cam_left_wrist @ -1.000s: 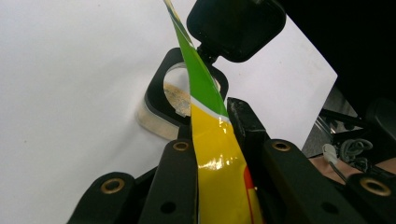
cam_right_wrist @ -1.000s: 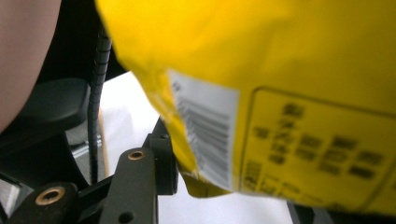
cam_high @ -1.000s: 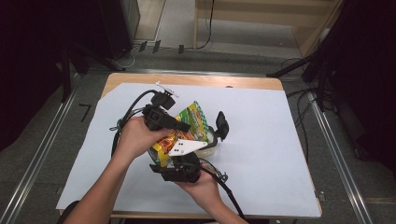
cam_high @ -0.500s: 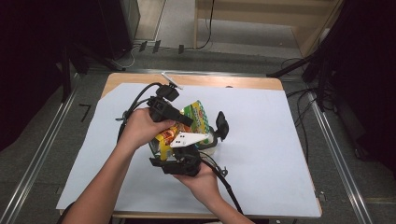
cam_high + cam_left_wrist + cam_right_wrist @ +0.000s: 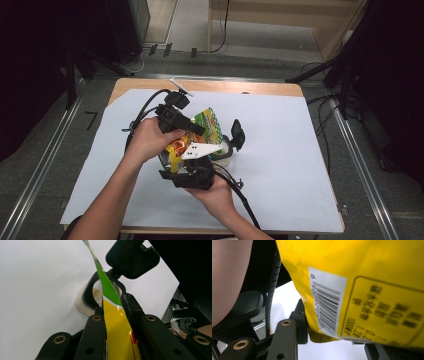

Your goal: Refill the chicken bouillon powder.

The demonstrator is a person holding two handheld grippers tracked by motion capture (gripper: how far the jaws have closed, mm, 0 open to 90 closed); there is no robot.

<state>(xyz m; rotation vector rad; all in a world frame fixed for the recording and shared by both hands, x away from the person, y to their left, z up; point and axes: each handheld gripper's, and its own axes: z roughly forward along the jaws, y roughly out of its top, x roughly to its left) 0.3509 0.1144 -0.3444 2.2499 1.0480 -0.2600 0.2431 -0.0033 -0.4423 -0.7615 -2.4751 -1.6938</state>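
A yellow and green snack bag (image 5: 212,122) is held up over the white sheet between both grippers. My left gripper (image 5: 192,127) is shut on its upper part; in the left gripper view the thin bag (image 5: 112,315) is pinched edge-on between the jaws (image 5: 112,307). From below, my right gripper (image 5: 192,170) is shut on the bag's bottom, and its view shows the barcode side of the bag (image 5: 362,290). Just beyond stands a small pale container (image 5: 225,152) with a black rim (image 5: 87,297) and its black flip lid (image 5: 238,134) standing open.
A white sheet (image 5: 300,165) covers most of the wooden table (image 5: 260,87). Black cables (image 5: 142,112) trail from the grippers to the left and toward the near edge. Metal rails (image 5: 360,165) run along both sides of the table.
The left hand has shifted a little toward the far side with the bag's top. The right hand has stayed put under the bag.
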